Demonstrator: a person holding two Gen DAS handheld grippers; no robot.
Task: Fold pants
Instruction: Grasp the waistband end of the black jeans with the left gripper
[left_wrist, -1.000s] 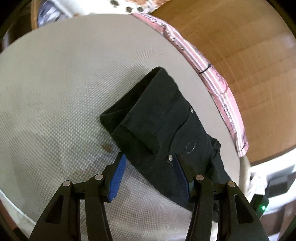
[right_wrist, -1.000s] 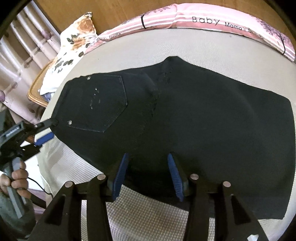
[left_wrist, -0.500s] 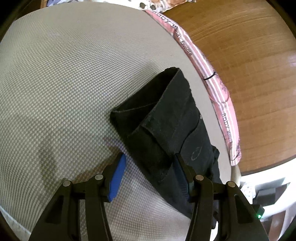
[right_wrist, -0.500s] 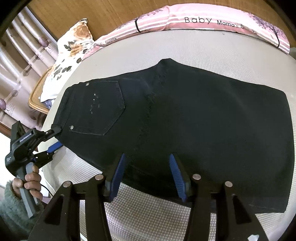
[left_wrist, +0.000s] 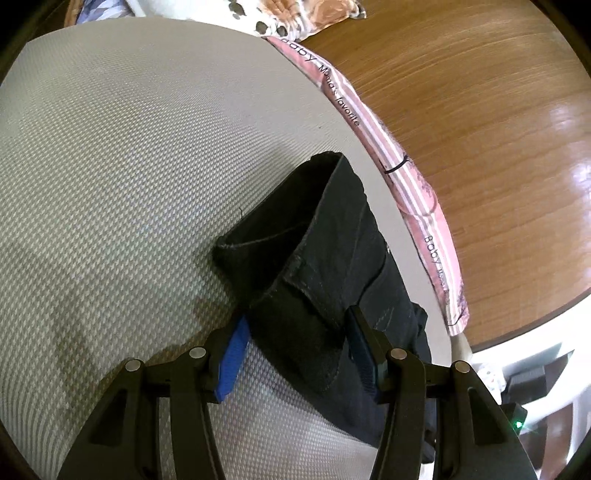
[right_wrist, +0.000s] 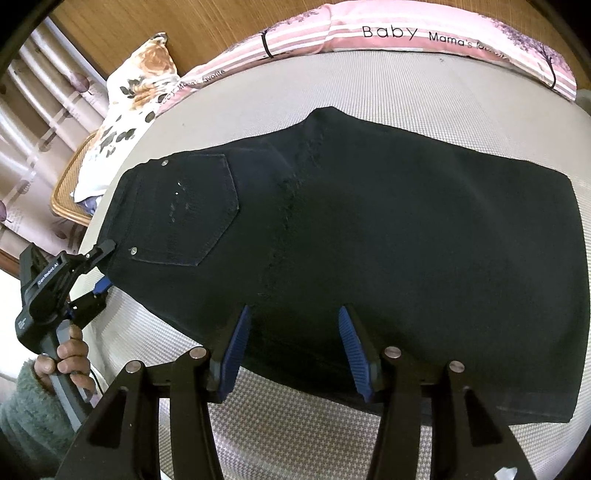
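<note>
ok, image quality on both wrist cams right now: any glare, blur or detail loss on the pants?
Left wrist: sharp, strong fisheye bend; window glare on the wooden floor; black pants mostly crushed to shadow, only seams readable. Right wrist: even light, no blur; pocket stitching and rivets show, the leg half is flat black.

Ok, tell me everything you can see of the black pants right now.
The black pants look like denim, lying flat across the grey woven mattress, apparently already folded into a wide panel. A back pocket with silver rivets and small studs faces up near the waistband end. The left gripper straddles the waistband corner there; the right gripper sits over the near edge, fabric between its open fingers. From the left wrist view the waistband end shows layered openings.
</note>
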